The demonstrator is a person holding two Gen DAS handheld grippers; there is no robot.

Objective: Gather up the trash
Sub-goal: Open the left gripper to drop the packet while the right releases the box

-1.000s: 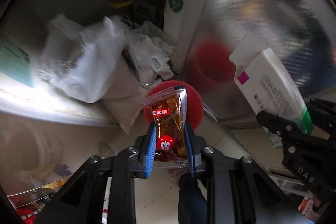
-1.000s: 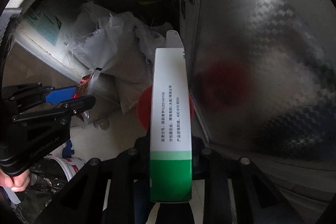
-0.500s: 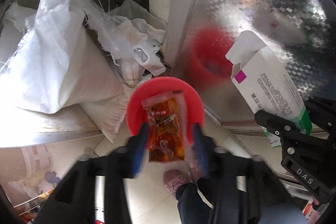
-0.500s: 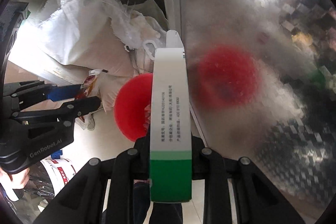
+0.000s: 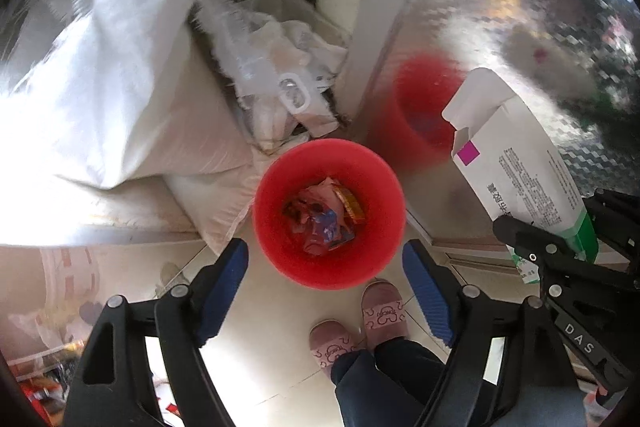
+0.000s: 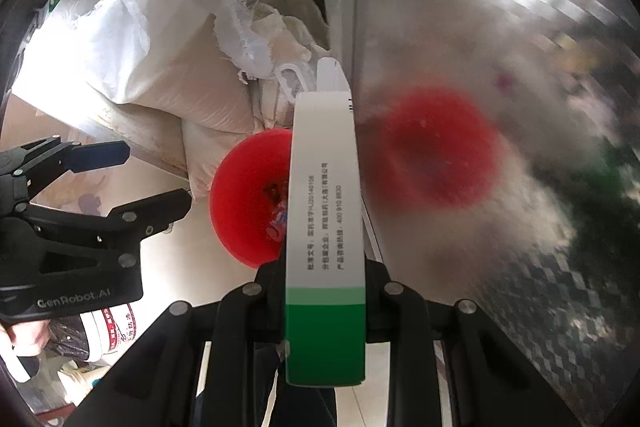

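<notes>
two views split the scene. only the left wrist view looks straight into the round red plastic bin (image 5: 329, 211), showing crumpled snack wrappers (image 5: 322, 217) on its bottom, too tangled to count, and two pink slippers (image 5: 360, 323) on the pale tiled floor (image 5: 264, 307) at six o'clock of the bin. only the right wrist view shows the narrow printed side of the white and green cardboard box (image 6: 326, 235), which hides the bin's three o'clock side there.

the left tool (image 5: 326, 287) is released, its jaws having just been opening; one blue pad (image 5: 224, 279) stands at seven o'clock of the bin, the other at four o'clock, nothing between them. the right tool (image 6: 325, 299) is clenched on the box, which stands upright with its top flap open, at three o'clock of the bin in the left wrist view.

the bin sits close against white woven sacks (image 5: 120, 99) from nine to twelve o'clock and a shiny embossed metal panel (image 5: 520, 27) at two o'clock; bare floor lies open at six o'clock.

one bin, one box, two tools, two slippers.
</notes>
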